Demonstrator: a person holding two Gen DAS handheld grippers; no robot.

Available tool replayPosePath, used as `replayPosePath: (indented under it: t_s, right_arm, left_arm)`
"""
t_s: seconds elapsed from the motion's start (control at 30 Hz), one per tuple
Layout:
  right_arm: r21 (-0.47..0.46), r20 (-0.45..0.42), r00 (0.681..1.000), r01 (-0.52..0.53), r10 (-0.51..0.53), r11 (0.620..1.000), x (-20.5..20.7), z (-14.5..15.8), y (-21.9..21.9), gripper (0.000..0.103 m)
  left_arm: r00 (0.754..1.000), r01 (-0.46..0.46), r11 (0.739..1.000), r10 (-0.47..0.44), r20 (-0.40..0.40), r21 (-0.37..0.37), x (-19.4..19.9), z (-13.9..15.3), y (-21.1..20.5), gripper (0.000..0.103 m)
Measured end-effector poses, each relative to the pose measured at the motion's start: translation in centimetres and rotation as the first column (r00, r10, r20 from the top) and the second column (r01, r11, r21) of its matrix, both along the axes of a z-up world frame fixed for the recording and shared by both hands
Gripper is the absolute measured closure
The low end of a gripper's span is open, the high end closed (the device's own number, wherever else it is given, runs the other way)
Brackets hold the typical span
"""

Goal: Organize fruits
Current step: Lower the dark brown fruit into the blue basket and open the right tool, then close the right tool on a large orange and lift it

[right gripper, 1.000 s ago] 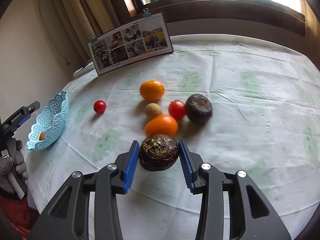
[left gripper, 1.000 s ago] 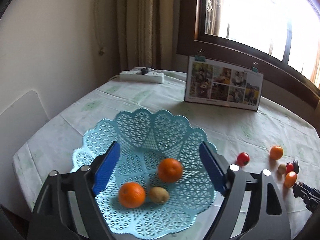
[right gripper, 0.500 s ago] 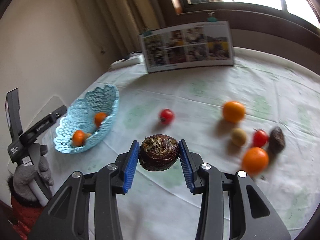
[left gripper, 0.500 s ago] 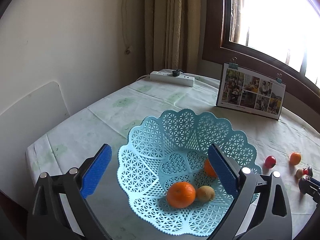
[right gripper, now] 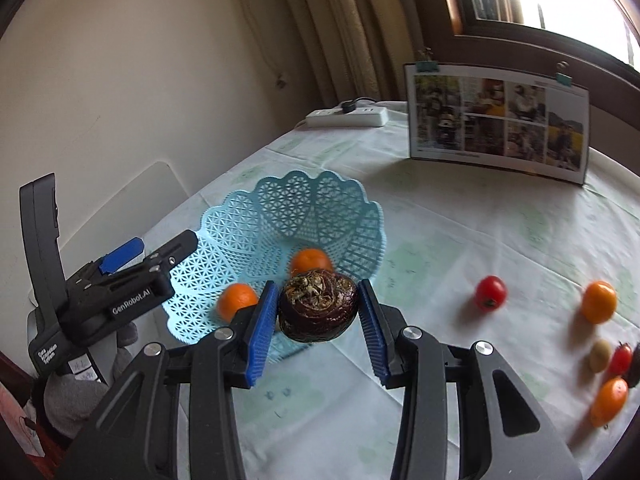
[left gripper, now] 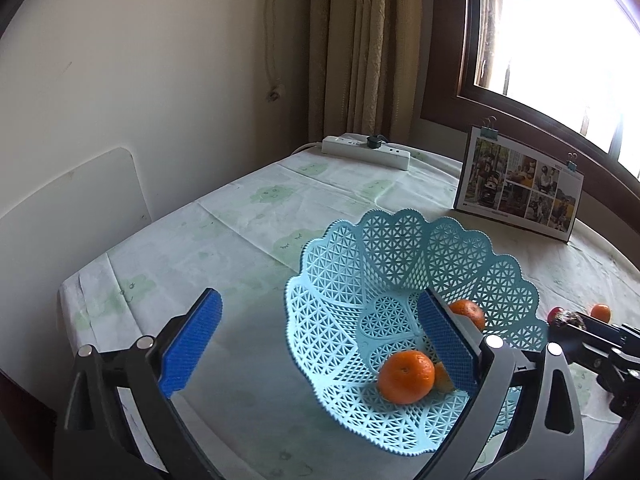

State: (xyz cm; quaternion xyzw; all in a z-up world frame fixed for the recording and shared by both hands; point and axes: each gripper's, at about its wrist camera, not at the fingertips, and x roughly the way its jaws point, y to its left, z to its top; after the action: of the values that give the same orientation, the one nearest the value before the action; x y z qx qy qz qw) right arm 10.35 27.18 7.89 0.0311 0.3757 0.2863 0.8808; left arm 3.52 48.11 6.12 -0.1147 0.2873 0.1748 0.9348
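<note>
Right gripper (right gripper: 318,312): blue pads pressed against both sides of a dark brown, rough-skinned fruit (right gripper: 318,306), which hangs clear of the bench (right gripper: 460,240), just short of the near rim of the pale blue lattice basket (right gripper: 280,216). Left gripper (left gripper: 316,344): jaws spread wide, nothing between them but the basket's left wall, the right pad reaching over the bowl; the right wrist view shows it from the side, held by a grey-gloved hand (right gripper: 68,392) at the basket's left edge. Basket contents: two oranges plain in both views, one near (left gripper: 406,376) and one farther back (left gripper: 466,312); the left wrist view alone shows a sliver of a third, yellowish piece tucked behind the near orange, mostly hidden by the pad. Loose fruit on the cloth, right of the basket, seen properly only from the right wrist: a red tomato (right gripper: 490,292), an orange (right gripper: 598,302), a small tan fruit (right gripper: 600,356), a second red tomato (right gripper: 620,358), an elongated orange fruit (right gripper: 608,400), and a dark one cut off at the frame edge. Beyond: a photo board (right gripper: 498,120) with clips standing on the bench, a white power strip (left gripper: 366,152) near the curtain (left gripper: 360,48), the window (left gripper: 560,28).
</note>
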Motion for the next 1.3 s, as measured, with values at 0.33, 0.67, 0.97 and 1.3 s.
replayPosePath:
  t_s: [0.33, 0.67, 0.97, 1.3]
  right_arm:
    - [0.017, -0.013, 1.0, 0.02, -0.019, 1.0, 0.0, -0.5, -0.5, 0.06]
    - [0.035, -0.057, 0.991, 0.122, -0.12, 0.992, -0.4, -2.1, -5.3, 0.059]
    - [0.038, -0.048, 0.97, 0.242, -0.24, 0.97, -2.0, -2.5, -10.5, 0.055]
    - [0.032, -0.065, 0.924, 0.379, -0.376, 0.925, -3.2, -3.5, -16.9, 0.054]
  left_arm:
    - [1.0, -0.005, 1.0, 0.004, -0.007, -0.02, 0.3, -0.2, 0.1, 0.003]
    - [0.999, 0.041, 0.999, -0.041, -0.014, 0.002, 1.4, 0.4, -2.7, 0.003]
    - [0.996, 0.082, 0.997, -0.082, -0.019, 0.004, 2.0, 0.9, -5.0, 0.003]
    - [0.989, 0.146, 0.989, -0.145, -0.026, 0.03, 2.7, 1.4, -8.3, 0.003]
